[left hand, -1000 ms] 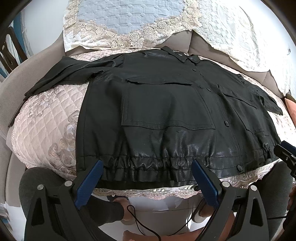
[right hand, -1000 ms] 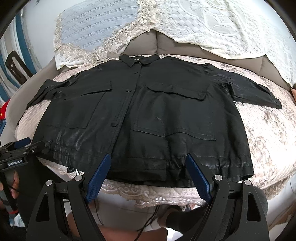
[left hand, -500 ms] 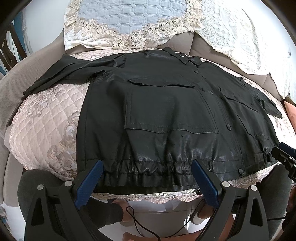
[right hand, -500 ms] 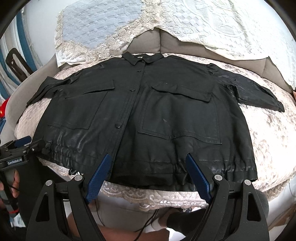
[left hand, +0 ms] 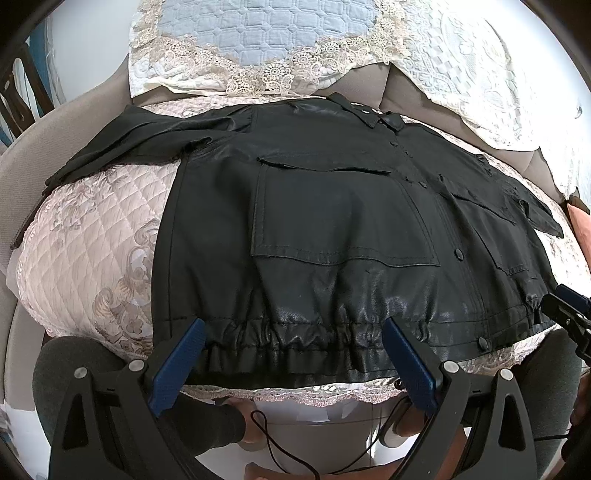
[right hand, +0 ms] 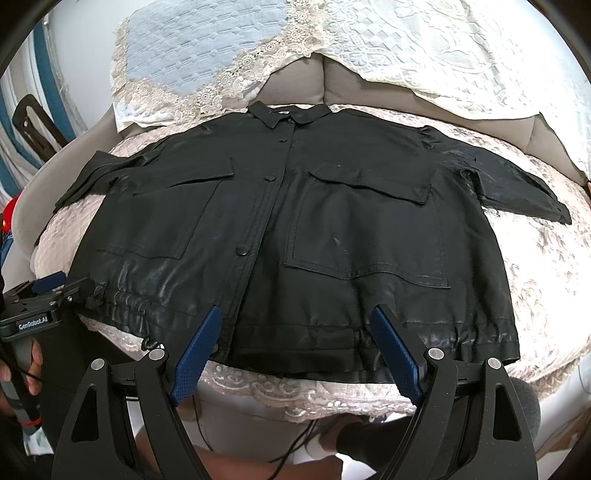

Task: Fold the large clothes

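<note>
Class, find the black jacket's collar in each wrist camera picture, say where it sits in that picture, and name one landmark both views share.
Left wrist view: the collar sits upper right of centre, at the far end of the black jacket.
Right wrist view: the collar sits upper centre, at the top of the button line.
Shared landmark: the blue quilted cover with lace trim, just beyond the collar in both.

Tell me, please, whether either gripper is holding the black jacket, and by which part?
Neither: the left gripper and right gripper are open near the hem of the black jacket.
</note>
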A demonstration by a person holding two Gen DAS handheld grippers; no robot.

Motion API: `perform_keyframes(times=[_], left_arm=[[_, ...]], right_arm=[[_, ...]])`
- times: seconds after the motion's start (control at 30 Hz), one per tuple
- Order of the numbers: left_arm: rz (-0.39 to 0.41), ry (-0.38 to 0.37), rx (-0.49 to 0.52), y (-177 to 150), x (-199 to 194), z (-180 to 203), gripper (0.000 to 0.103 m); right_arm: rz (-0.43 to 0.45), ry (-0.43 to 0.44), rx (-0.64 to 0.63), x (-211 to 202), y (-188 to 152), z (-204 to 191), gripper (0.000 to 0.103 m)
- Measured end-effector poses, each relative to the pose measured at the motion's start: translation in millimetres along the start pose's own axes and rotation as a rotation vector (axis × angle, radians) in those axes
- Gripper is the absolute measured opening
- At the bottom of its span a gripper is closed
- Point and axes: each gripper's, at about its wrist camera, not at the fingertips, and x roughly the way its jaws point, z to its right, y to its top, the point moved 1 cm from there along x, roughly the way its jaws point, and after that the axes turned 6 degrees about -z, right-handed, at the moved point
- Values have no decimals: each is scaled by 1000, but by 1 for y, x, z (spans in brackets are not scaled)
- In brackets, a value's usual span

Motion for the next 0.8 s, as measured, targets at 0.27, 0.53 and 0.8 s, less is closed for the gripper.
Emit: perform_keyframes(times=[0.27,0.53,0.8], left_arm=[[0,-43,-34,-1,1,-7,98],[52,-10,-108,14,1,-34,98],[38,-17,-211,42,12,-86,97]], right_arm=[[0,7,-6,2,2,-5,83],[11,31,-45,9,19,-24,83],[32,56,-103,18,43,-49,83]])
